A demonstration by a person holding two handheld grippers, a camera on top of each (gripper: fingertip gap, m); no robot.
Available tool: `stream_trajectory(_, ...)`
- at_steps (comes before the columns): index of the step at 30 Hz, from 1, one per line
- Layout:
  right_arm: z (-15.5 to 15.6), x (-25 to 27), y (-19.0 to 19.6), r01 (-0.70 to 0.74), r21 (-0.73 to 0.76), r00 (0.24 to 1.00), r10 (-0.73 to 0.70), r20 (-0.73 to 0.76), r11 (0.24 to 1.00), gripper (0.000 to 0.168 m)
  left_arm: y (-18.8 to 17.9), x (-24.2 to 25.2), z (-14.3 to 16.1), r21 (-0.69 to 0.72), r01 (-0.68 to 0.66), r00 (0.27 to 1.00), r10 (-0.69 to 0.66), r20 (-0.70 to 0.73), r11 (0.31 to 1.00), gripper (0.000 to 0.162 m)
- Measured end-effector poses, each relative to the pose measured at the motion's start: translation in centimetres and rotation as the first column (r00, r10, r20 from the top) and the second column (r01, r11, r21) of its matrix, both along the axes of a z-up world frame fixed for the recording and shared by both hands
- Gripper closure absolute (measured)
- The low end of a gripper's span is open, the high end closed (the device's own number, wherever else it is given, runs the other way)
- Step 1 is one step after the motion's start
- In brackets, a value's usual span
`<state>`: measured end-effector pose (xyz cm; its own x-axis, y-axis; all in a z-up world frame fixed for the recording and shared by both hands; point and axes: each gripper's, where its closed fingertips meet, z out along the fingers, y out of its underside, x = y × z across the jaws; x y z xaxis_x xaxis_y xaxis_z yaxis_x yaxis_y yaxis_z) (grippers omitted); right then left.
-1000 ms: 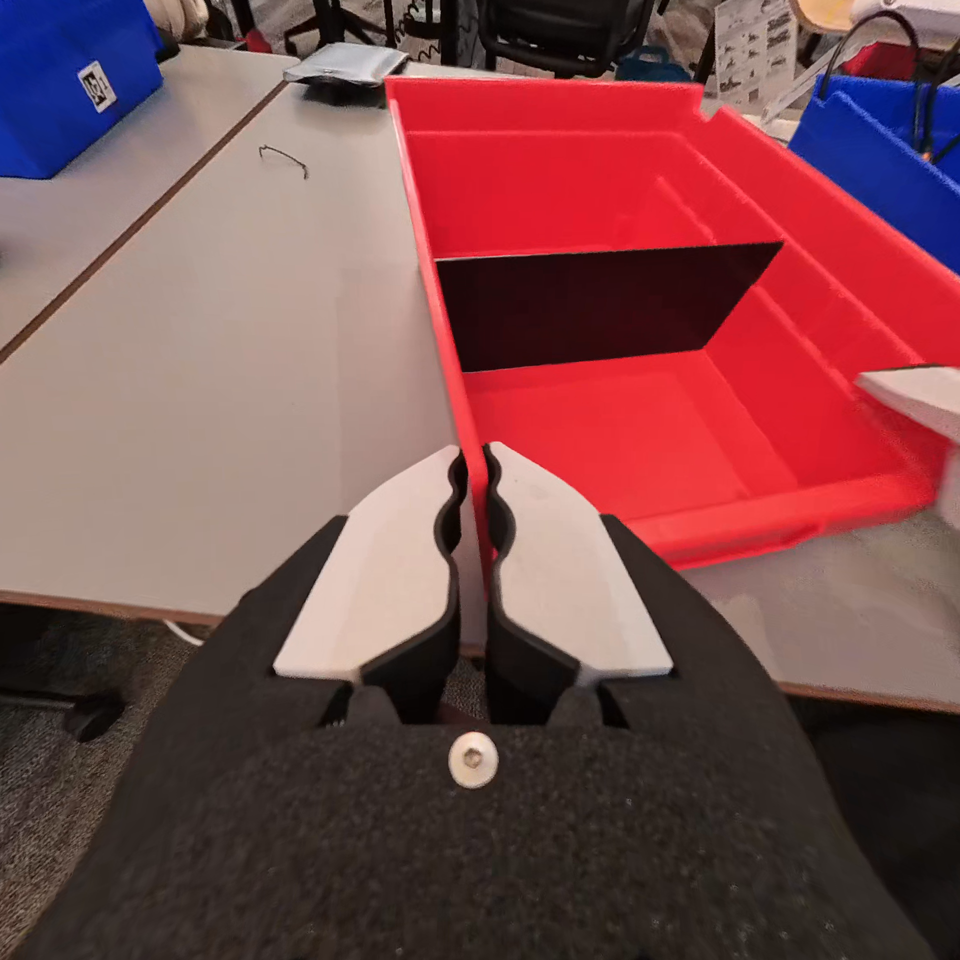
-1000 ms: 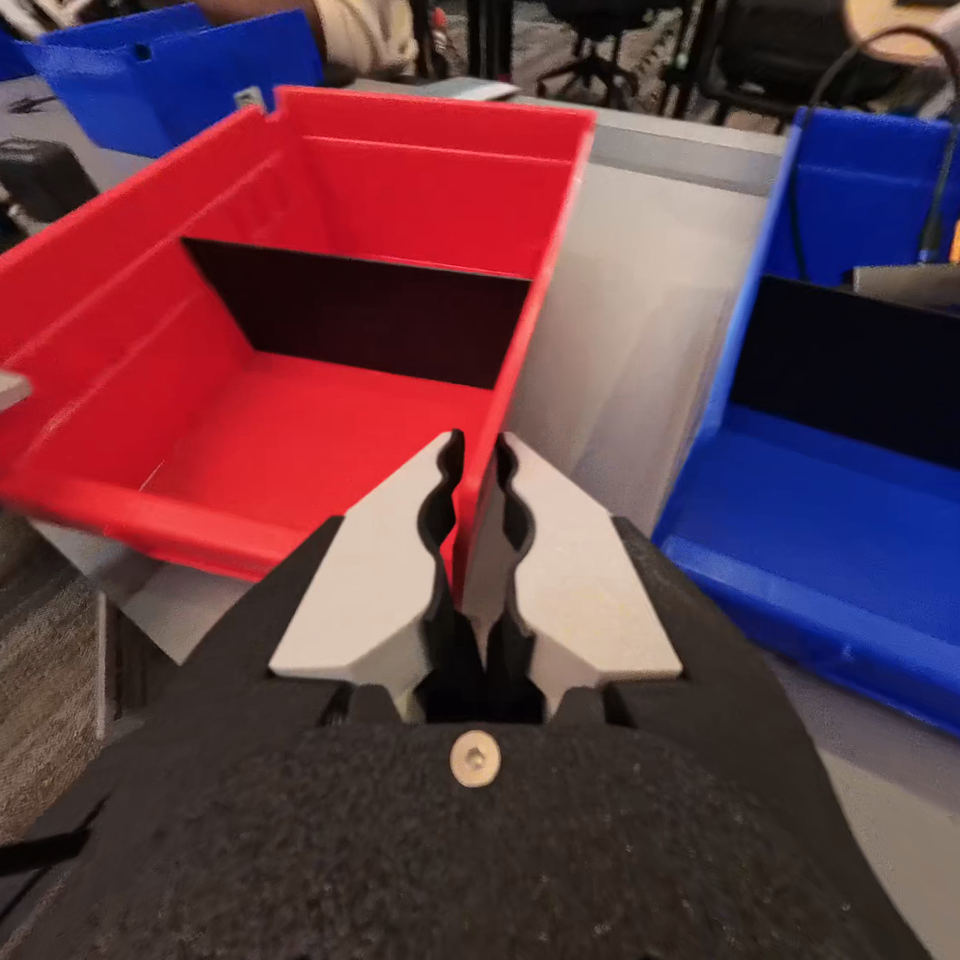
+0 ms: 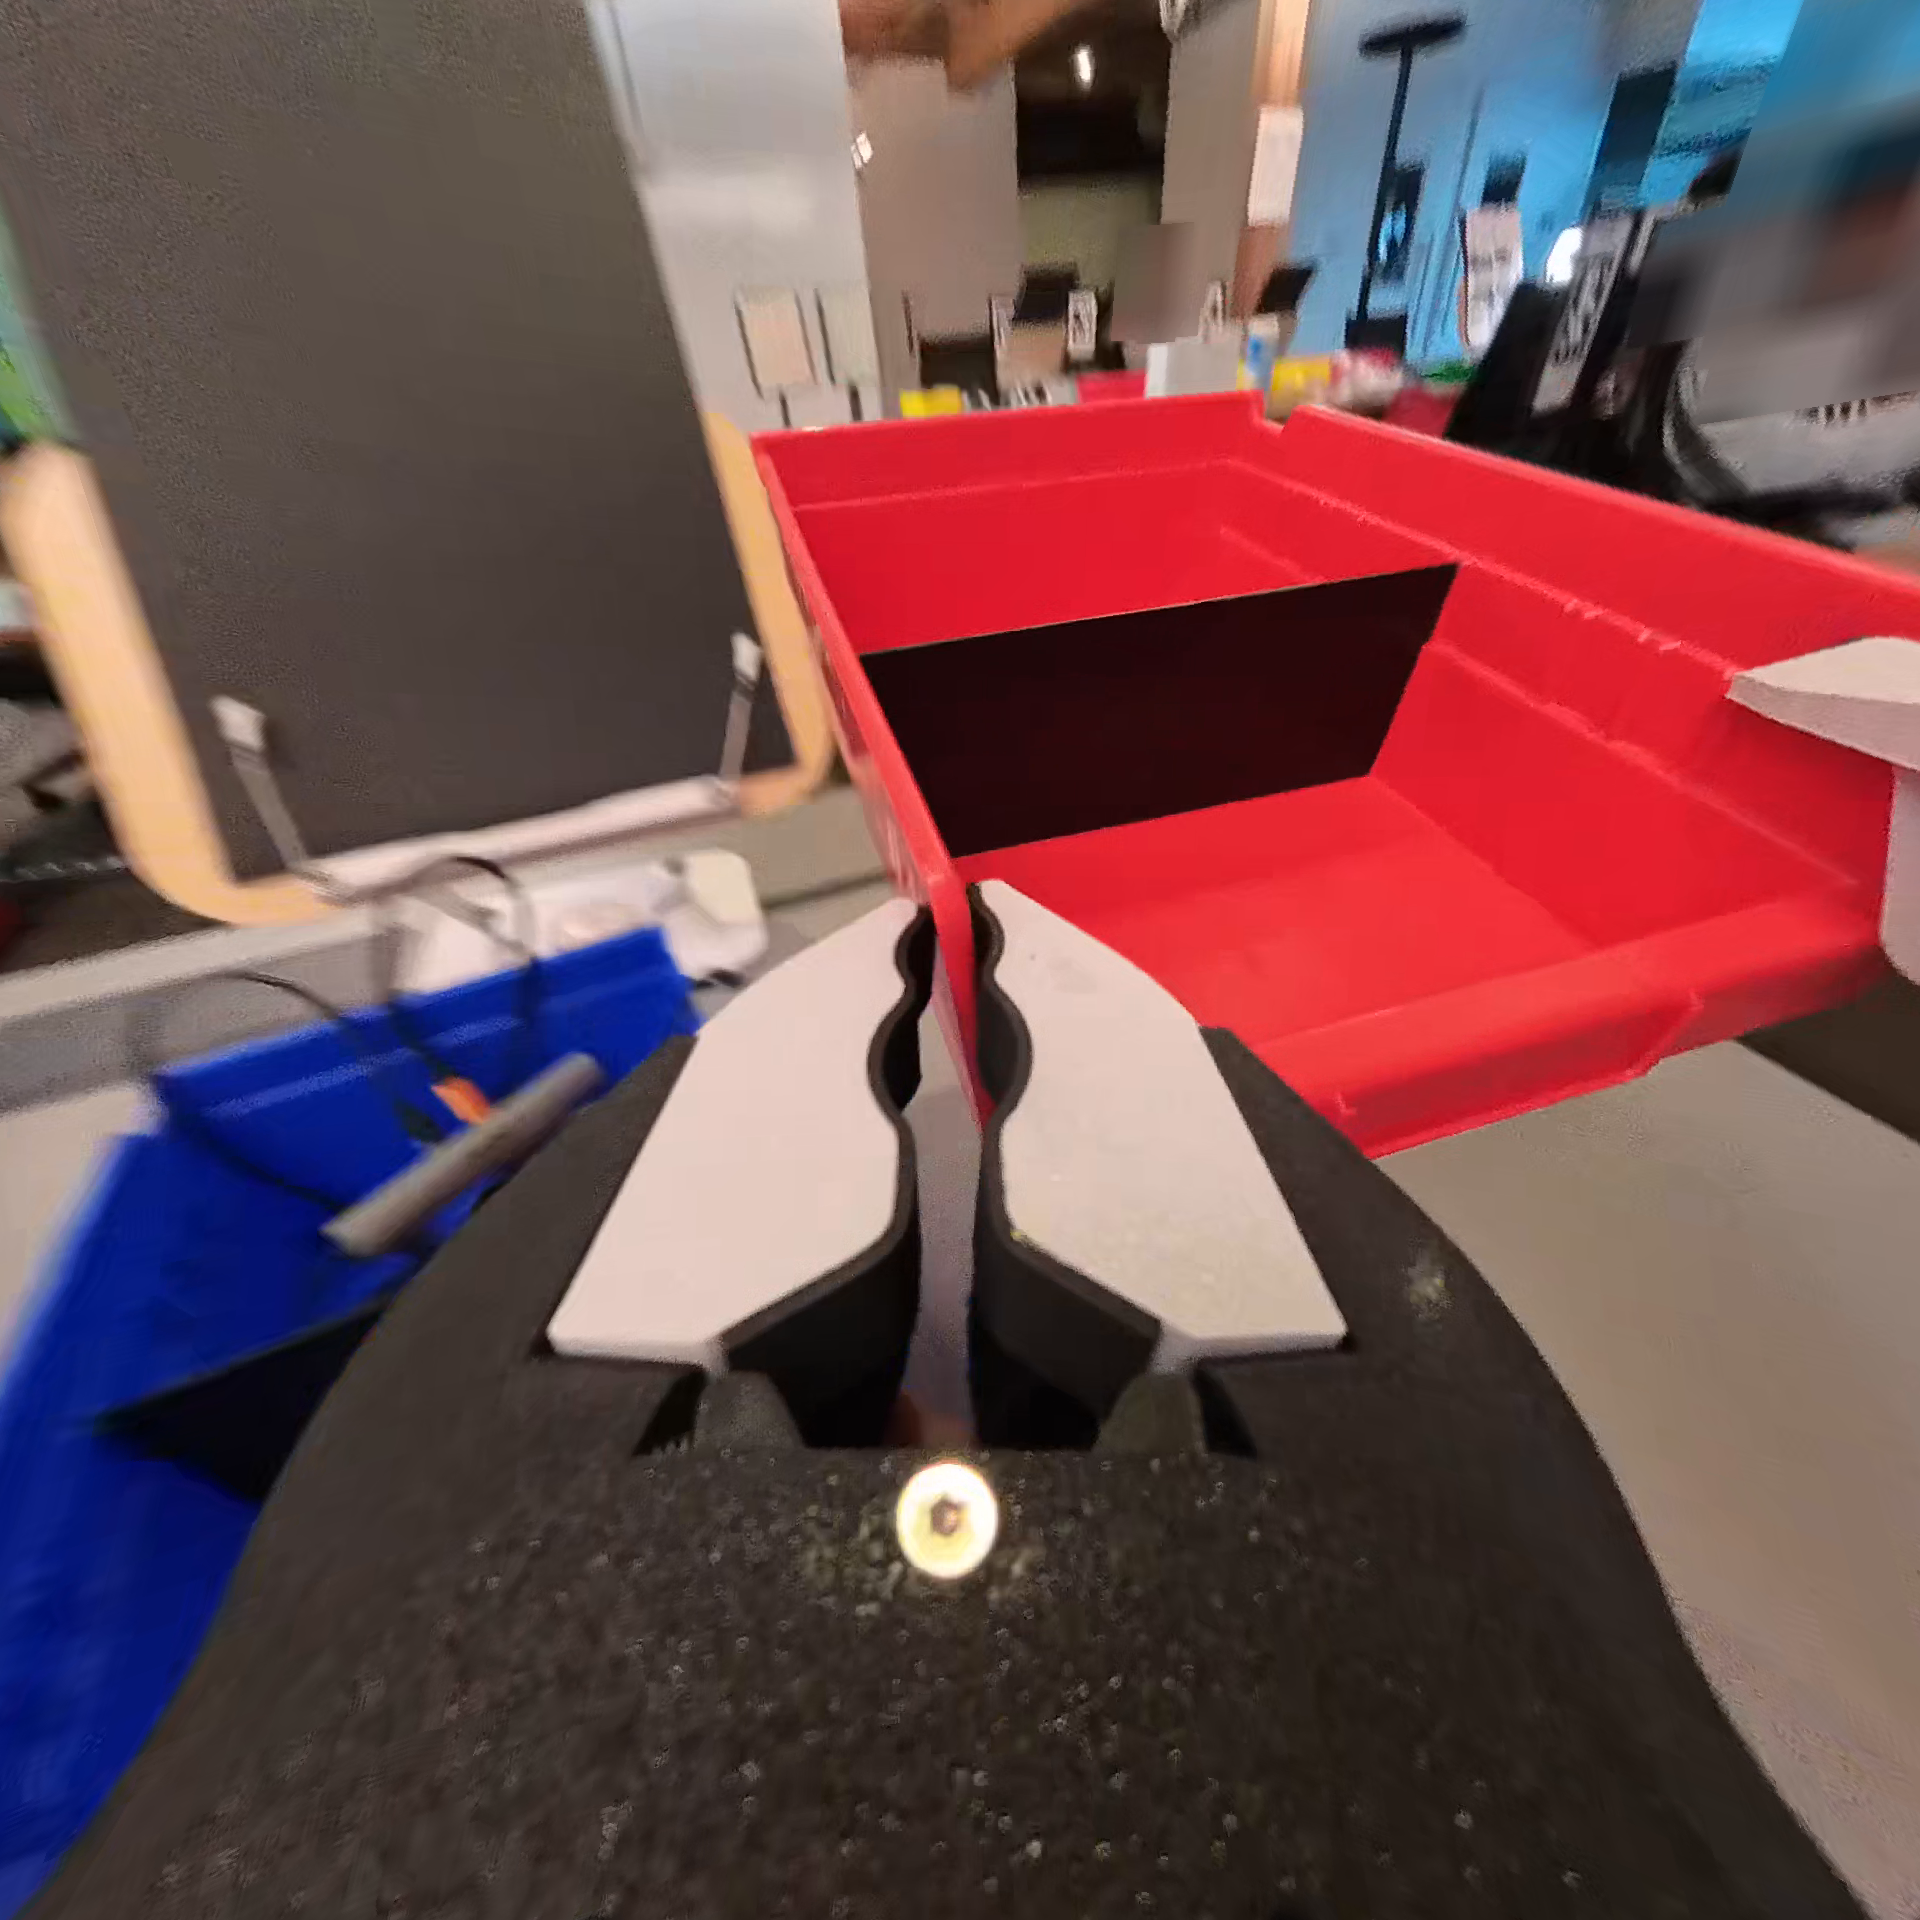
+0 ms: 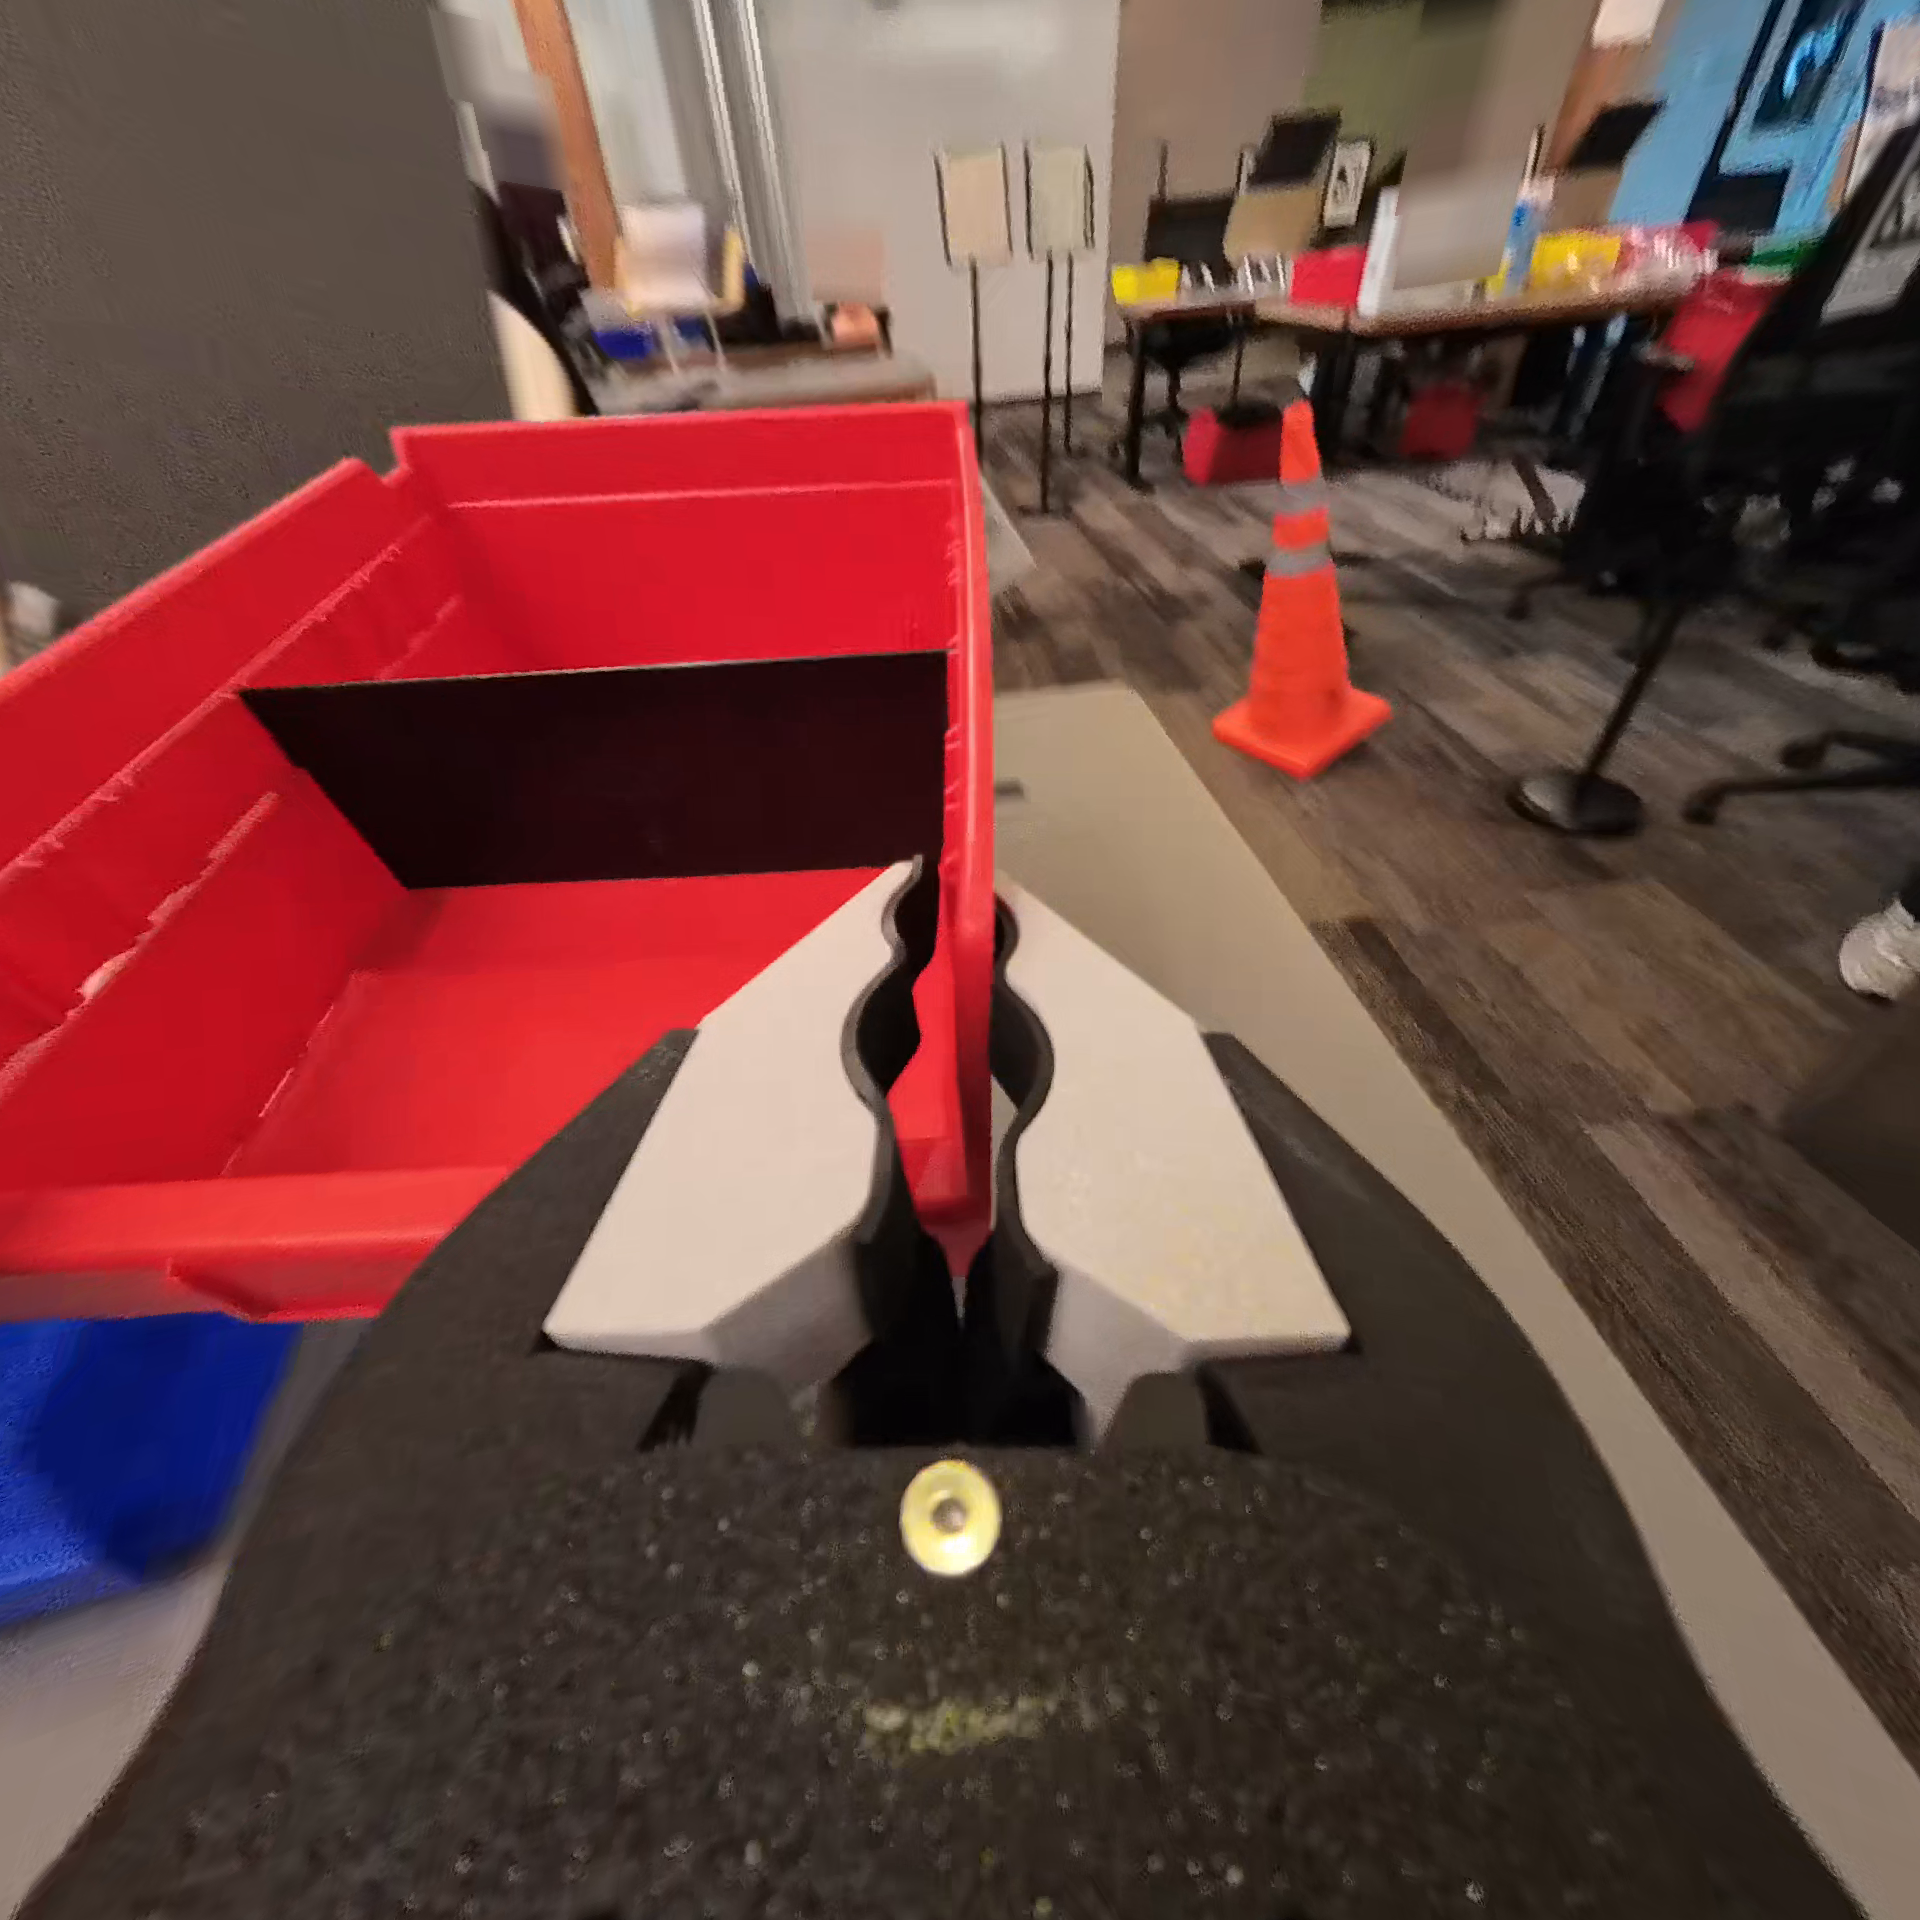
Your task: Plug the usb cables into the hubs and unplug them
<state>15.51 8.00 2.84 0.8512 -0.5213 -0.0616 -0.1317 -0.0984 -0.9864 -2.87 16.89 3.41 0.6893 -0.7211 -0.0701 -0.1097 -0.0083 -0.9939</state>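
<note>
Red bin (image 3: 1351, 956): left wall pinched between left gripper (image 3: 948, 914) fingers, right wall between right gripper (image 4: 956, 894) fingers. Black divider (image 4: 623, 769) ahead of fingertips. Blue bin (image 3: 208, 1195) below-left; bare table (image 4: 1143, 831) right of fingers.

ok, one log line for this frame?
left gripper: shut on red bin left wall | right gripper: shut on right wall | bin airborne

Orange cone (image 4: 1299, 623) on wood floor (image 4: 1558, 935)
</note>
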Motion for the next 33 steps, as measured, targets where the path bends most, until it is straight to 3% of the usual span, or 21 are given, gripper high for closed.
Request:
stream_trajectory(4, -8.7, 5.5, -1.2, -0.016, -0.045, 0.995, 0.011, -0.103, 0.999, 0.162, -1.5, 6.2, -7.3, -0.113, 0.02, 0.996, -0.03, -0.086, 0.993, 0.157)
stream_trajectory(6, -11.3, 6.6, -1.1, -0.045, -0.065, 0.989, 0.035, -0.146, 0.997, 0.164, -1.9, 7.3, -9.8, -0.145, 0.022, 0.994, -0.038, -0.105, 0.989, 0.156)
stream_trajectory(10, -12.7, 7.8, -0.6, -0.046, -0.157, 0.996, 0.032, -0.085, 0.987, 0.165, -1.9, 8.2, -13.6, -0.215, 0.045, 0.988, -0.075, -0.133, 0.976, 0.154)
stream_trajectory(13, -15.0, 8.3, -0.6, -0.044, -0.214, 0.987, 0.01, -0.159, 0.976, 0.162, -2.3, 8.7, -15.9, -0.29, 0.108, 0.975, -0.158, -0.157, 0.951, 0.15)
stream_trajectory(18, -15.6, 8.1, -0.9, -0.085, -0.095, 0.935, 0.046, -0.352, 0.992, 0.161, -5.0, 7.5, -14.5, -0.327, 0.29, 0.943, -0.327, -0.064, 0.9, 0.139)
stream_trajectory(22, -13.6, 8.5, -2.0, -0.022, -0.048, 0.944, 0.005, -0.329, 0.999, 0.15, -6.6, 1.5, -10.1, -0.29, 0.413, 0.908, -0.416, 0.056, 0.863, 0.139)
stream_trajectory(26, -8.4, 6.5, -2.6, 0.058, -0.016, 0.995, -0.059, -0.082, 0.998, 0.148, -1.7, -9.6, -7.6, -0.165, 0.231, 0.973, -0.233, 0.012, 0.959, 0.137)
stream_trajectory(28, -5.7, 2.0, -0.7, -0.035, 0.004, 0.999, 0.035, 0.036, 0.999, 0.147, 1.7, -16.0, -7.0, -0.065, 0.062, 0.998, -0.063, -0.017, 0.996, 0.137)
stream_trajectory(30, -4.4, -5.3, 2.6, -0.234, -0.005, 0.967, 0.234, 0.101, 0.972, 0.144, 4.6, -21.5, -7.2, -0.009, -0.099, 0.995, 0.099, -0.023, 0.995, 0.136)
stream_trajectory(33, -5.9, -17.1, 7.1, -0.507, -0.023, 0.858, 0.508, 0.074, 0.861, 0.137, 7.3, -24.9, -9.9, -0.058, -0.179, 0.983, 0.176, -0.058, 0.982, 0.132)
